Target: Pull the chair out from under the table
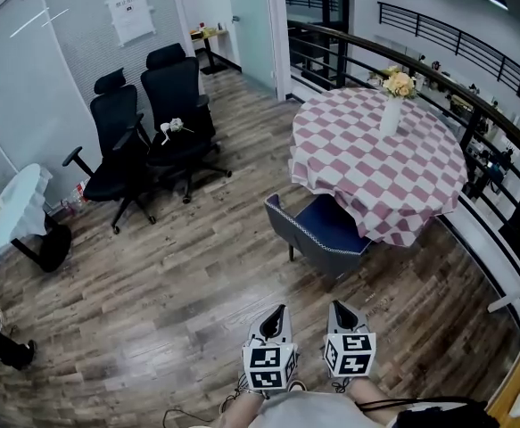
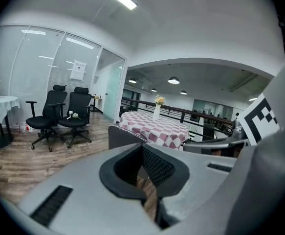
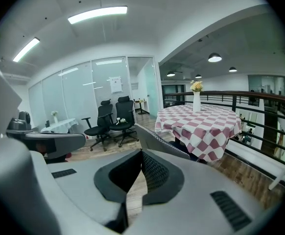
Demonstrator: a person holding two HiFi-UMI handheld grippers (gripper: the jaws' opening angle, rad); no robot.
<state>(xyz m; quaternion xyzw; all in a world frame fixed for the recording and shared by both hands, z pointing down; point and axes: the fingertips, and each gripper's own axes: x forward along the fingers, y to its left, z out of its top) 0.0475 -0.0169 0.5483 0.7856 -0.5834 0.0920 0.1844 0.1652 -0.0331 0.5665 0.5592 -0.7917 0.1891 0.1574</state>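
A grey chair with a blue seat (image 1: 317,233) stands with its seat partly under the round table (image 1: 380,163), its back toward me. The table has a pink-and-white checked cloth and a white vase of flowers (image 1: 391,105). My left gripper (image 1: 276,311) and right gripper (image 1: 341,308) are side by side low in the head view, well short of the chair, both shut and empty. In the left gripper view the shut left gripper (image 2: 142,148) points at the chair back (image 2: 125,135). In the right gripper view the shut right gripper (image 3: 141,153) faces the chair (image 3: 163,144) and table (image 3: 201,124).
Two black office chairs (image 1: 157,127) stand at the back left by a glass wall. A small white-clothed table (image 1: 14,208) is at the far left, with a person's shoe (image 1: 17,355) near it. A dark railing (image 1: 478,110) curves behind the round table. Wooden floor lies between me and the chair.
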